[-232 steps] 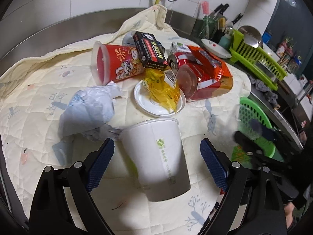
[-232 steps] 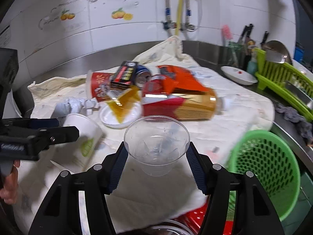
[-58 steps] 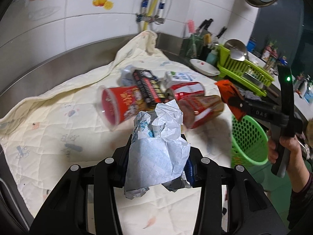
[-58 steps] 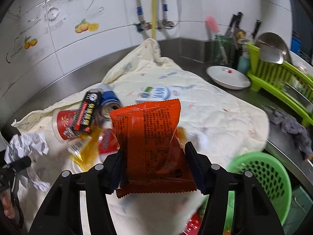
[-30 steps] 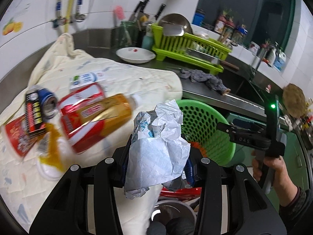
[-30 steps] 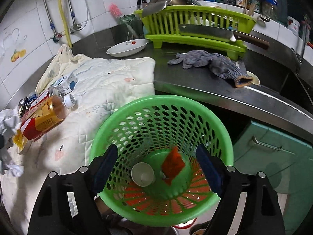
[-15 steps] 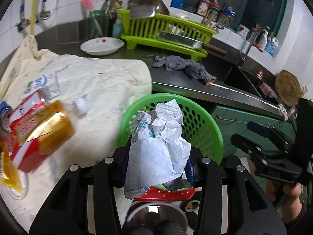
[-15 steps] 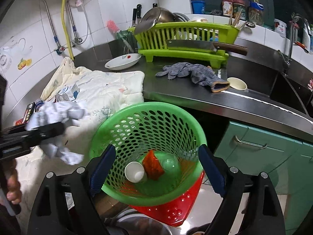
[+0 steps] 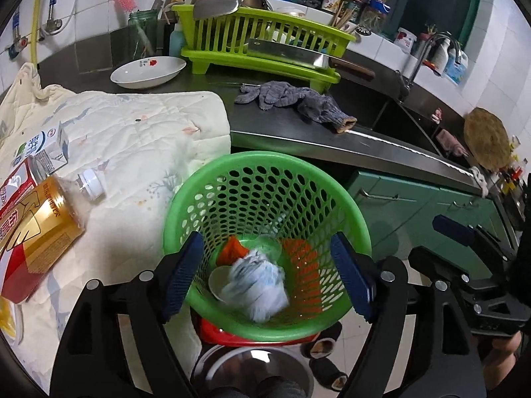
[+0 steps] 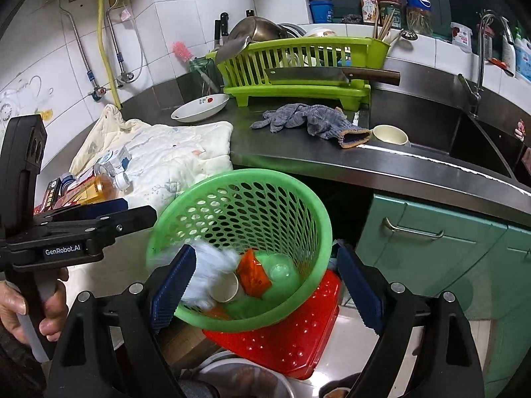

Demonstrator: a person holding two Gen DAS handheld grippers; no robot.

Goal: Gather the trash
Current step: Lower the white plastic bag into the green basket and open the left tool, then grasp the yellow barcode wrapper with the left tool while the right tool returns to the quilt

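A green mesh basket [image 9: 265,165] [image 10: 298,195] stands below the counter edge. A crumpled white-blue paper wad [image 9: 257,290] [image 10: 209,272], blurred, is falling into it. Inside lie an orange snack bag [image 10: 252,273], a white paper cup [image 10: 225,288] and a clear plastic cup [image 10: 280,270]. My left gripper [image 9: 267,272] is open and empty above the basket; it also shows in the right wrist view [image 10: 109,214]. My right gripper [image 10: 262,293] is open and empty over the basket's near rim. On the quilt [image 9: 139,126] lie an amber bottle [image 9: 36,222] and a milk carton [image 9: 43,147].
A grey glove [image 9: 298,99], a white bowl [image 9: 147,71] and a green dish rack [image 9: 262,43] with a cleaver sit on the steel counter. A red tray [image 10: 298,338] lies under the basket. Green cabinets [image 10: 448,248] stand to the right. A metal bowl [image 9: 252,371] is on the floor.
My left gripper has opened and let go of the paper wad, which is dropping into the basket. Both grippers have shifted slightly over the basket.
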